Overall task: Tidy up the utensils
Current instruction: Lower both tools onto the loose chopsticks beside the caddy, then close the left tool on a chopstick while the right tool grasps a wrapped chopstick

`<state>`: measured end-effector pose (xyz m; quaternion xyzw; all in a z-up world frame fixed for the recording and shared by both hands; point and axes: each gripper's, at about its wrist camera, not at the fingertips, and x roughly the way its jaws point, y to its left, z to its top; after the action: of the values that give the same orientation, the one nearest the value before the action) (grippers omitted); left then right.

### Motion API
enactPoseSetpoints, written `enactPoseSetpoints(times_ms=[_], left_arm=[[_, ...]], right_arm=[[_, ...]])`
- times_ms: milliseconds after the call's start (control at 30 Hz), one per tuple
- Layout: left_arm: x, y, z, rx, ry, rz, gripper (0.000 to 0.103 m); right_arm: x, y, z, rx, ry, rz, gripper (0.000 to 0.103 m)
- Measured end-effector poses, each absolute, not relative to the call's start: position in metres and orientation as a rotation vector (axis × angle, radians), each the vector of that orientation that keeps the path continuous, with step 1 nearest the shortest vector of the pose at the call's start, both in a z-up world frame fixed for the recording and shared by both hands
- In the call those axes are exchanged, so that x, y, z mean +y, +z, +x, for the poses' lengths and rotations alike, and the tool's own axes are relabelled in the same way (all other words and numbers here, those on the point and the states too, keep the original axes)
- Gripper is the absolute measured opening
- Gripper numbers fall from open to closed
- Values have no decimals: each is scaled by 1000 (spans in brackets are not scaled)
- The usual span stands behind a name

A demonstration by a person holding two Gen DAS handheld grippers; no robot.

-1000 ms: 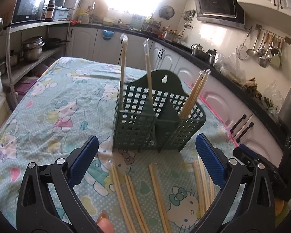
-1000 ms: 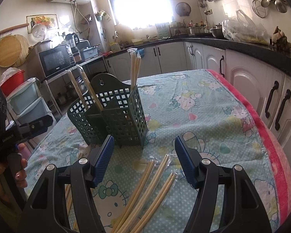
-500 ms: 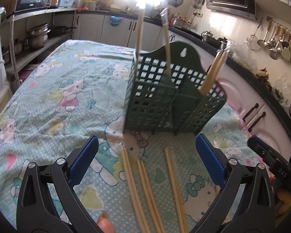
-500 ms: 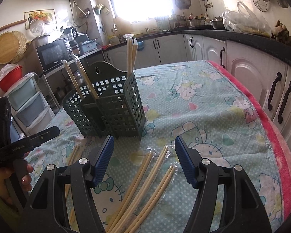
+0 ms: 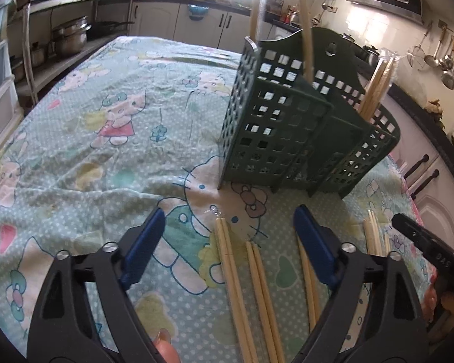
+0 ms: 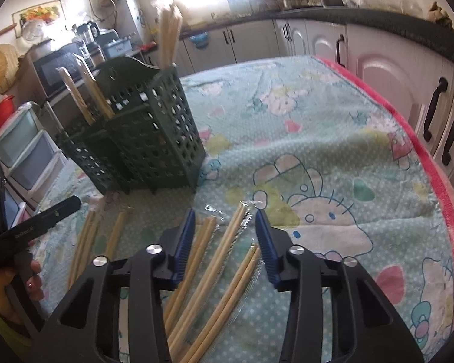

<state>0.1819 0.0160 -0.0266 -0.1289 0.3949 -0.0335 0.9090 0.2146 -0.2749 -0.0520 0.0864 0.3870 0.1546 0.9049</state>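
Observation:
A dark green lattice utensil caddy (image 5: 290,127) stands on the patterned tablecloth, with several wrapped chopstick pairs upright in its compartments; it also shows in the right wrist view (image 6: 148,133). Several wrapped chopstick pairs lie flat in front of it (image 5: 236,281) (image 6: 227,242). My left gripper (image 5: 227,236) is open low over the two leftmost pairs. My right gripper (image 6: 224,230) is open but narrower, its jaws on either side of one wrapped pair, not touching it.
The table's pink edge (image 6: 432,166) runs along the right, with white cabinets (image 6: 402,69) beyond. A shelf with pots (image 5: 69,36) stands at the far left. Each gripper's handle shows in the other's view (image 5: 426,245) (image 6: 36,224).
Both grippers have dropped lower and moved forward over the loose chopsticks. The right gripper's jaws have narrowed around one wrapped pair. The left gripper's jaws have stayed wide.

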Motion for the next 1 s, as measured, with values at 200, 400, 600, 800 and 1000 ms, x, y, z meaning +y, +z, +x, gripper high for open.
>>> enactPoseSetpoints(times_ms=[200,400,600,800,1000], left_arm=[[21,-37,188,849,-58,-296,54],[24,-46,194,878,-41,-301,42],[24,-47,200,890,-36,-298,39],[20,-50,207,903,-33,-268,36],[20,-53,212,911,-19,-237,25]], right_arm=[[-274,-64,230,858,283,169,32],[-274,-78,241,911,268,158,29],[-277,-85,250,921,259,172,26],[-281,-86,262,925,253,203,16],[-287,-87,271,928,254,260,10]])
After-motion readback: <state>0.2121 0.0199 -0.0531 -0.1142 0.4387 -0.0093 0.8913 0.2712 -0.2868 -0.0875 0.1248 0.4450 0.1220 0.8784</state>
